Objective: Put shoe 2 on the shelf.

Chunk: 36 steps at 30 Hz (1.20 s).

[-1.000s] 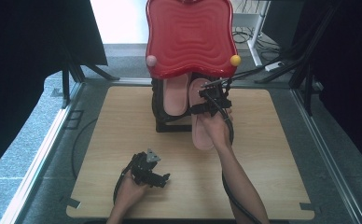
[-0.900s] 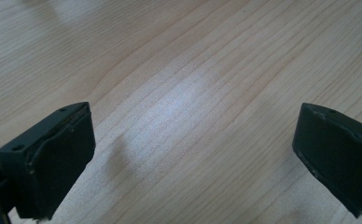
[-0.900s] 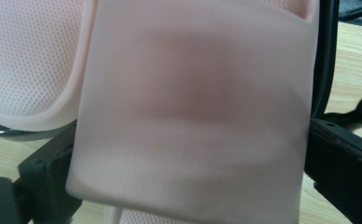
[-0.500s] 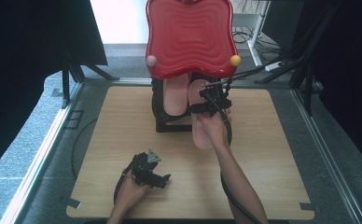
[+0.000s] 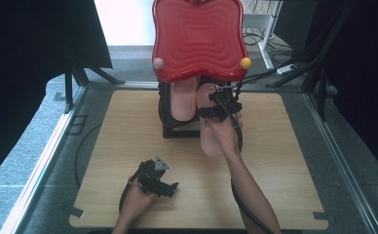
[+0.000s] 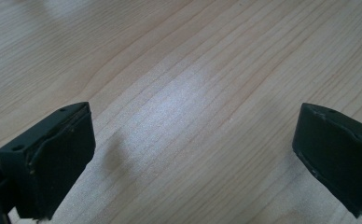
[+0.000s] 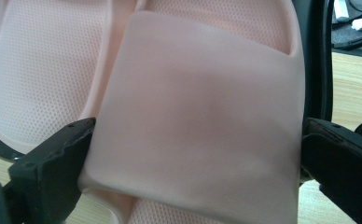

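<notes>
- The person is working on a pair of pink slippers at a black rack point(image 5: 170, 127) standing at the far middle of the wooden table point(image 5: 284, 161), under a red wavy board point(image 5: 199, 39).
- One slipper, the left slipper point(image 5: 184, 97), is already sitting in the rack, leaning back against it, so that half looks done.
- The right tool point(image 5: 219, 109) is gripping the right slipper point(image 5: 210, 139) across its strap; in the right gripper view the two black jaws are pressing on either side of the strap point(image 7: 202, 116), clamped on it.
- That slipper is lying partly in the rack, just beside its partner, with its heel end reaching down toward the table. I can't tell whether it is fully seated or whether it is going in or coming out.
- The left tool point(image 5: 157, 179) is resting low over the near part of the table, well apart from the rack, its jaws spread wide with nothing between them but bare wood.
- To my eye, what is left is settling the second slipper and letting go of it.
</notes>
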Tool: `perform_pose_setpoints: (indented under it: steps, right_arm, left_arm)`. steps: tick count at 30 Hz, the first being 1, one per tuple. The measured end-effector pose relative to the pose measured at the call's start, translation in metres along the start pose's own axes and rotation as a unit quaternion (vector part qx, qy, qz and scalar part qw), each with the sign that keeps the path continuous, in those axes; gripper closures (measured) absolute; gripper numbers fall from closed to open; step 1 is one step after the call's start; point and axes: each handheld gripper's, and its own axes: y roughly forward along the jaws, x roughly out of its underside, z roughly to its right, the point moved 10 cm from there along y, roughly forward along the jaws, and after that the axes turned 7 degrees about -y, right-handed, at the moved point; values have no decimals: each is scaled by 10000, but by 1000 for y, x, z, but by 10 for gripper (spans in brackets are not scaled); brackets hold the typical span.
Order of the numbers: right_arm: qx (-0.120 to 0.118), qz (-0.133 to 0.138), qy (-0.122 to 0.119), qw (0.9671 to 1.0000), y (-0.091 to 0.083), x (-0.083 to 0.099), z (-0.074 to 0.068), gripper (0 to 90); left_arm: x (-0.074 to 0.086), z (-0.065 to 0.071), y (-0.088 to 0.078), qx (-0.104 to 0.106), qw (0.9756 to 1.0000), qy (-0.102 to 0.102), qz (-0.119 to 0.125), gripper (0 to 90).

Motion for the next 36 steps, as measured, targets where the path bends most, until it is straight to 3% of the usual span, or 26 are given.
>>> perform_pose_setpoints:
  steps: [11,15,19,22,25,28,33,36]
  right_arm:
    - [-61,202,-106,9997,-13,-3,-1,0]
    - [-183,264,-129,9994,-15,-4,-2,66]
    - [-128,243,-206,9994,-16,-4,-2,76]
    - [-72,133,-307,9994,-14,-2,-4,47]
    - [-76,-248,-332,9991,-4,7,-5,0]
    - [-64,-122,-158,9998,-1,5,-4,0]
    - [13,-150,-136,9998,-4,3,-3,61]
    - [67,21,-156,9999,-6,-3,2,109]
  left_arm:
    - [0,1,1,-11,10000,9,-10,0]
    - [0,1,1,1,10000,18,-15,0]
    - [0,2,1,7,10000,23,-22,0]
    - [0,2,1,2,10000,19,-19,0]
    - [0,2,1,0,10000,25,-16,0]
    - [0,2,1,0,10000,23,-21,0]
    - [1,1,2,3,10000,14,-38,0]
    - [1,2,3,14,10000,6,-39,0]
